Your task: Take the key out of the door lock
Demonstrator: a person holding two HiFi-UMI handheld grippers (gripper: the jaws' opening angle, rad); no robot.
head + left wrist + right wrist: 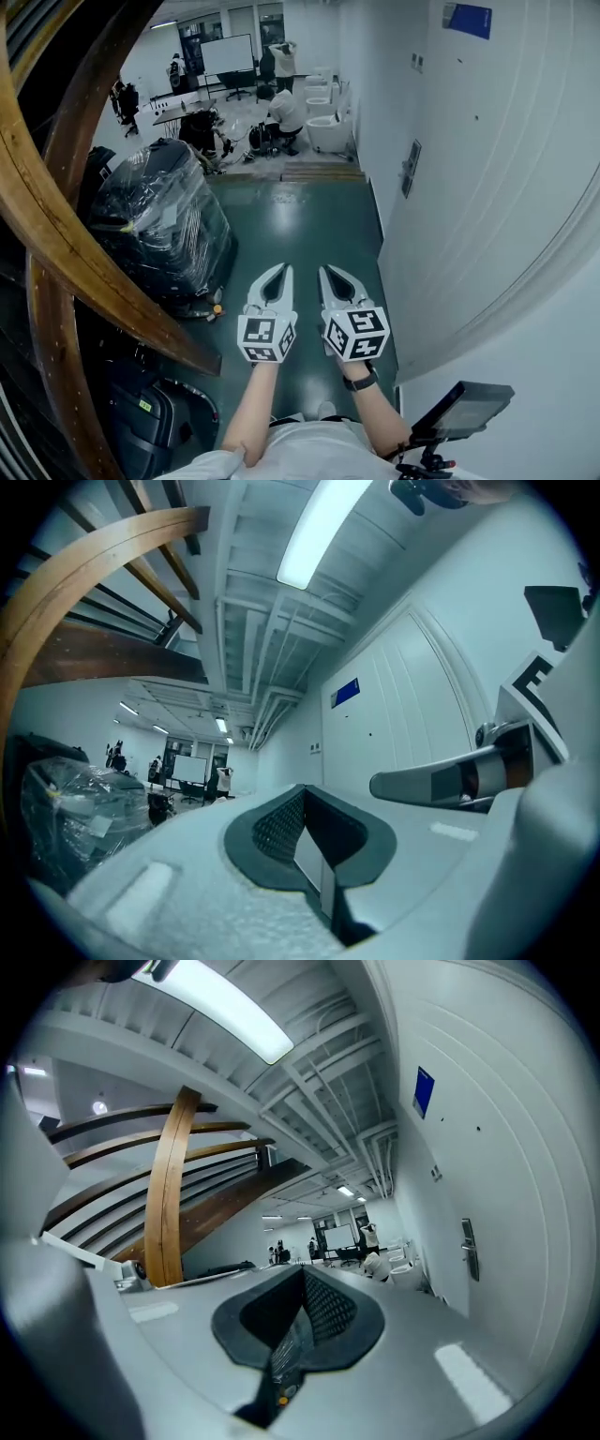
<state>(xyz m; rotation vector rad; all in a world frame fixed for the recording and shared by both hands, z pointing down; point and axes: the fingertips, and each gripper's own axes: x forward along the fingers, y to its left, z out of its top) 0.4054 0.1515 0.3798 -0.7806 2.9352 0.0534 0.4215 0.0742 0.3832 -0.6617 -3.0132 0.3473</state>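
Nothing of the job is done yet: the left tool (279, 269) and right tool (327, 271) are both pressed together and empty, held side by side above the green floor (309, 225). The door lock (411, 169) sits well ahead on the white wall (487, 159) at the right, too small to show its key, so approach, pinch and pull are all left to do.

Far door lock (411, 169) too small for detail, distant people (281, 105) tiny, indistinct

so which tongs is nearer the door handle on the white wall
The right tongs, on the door handle's side; the left tongs lie toward the plastic-wrapped load.
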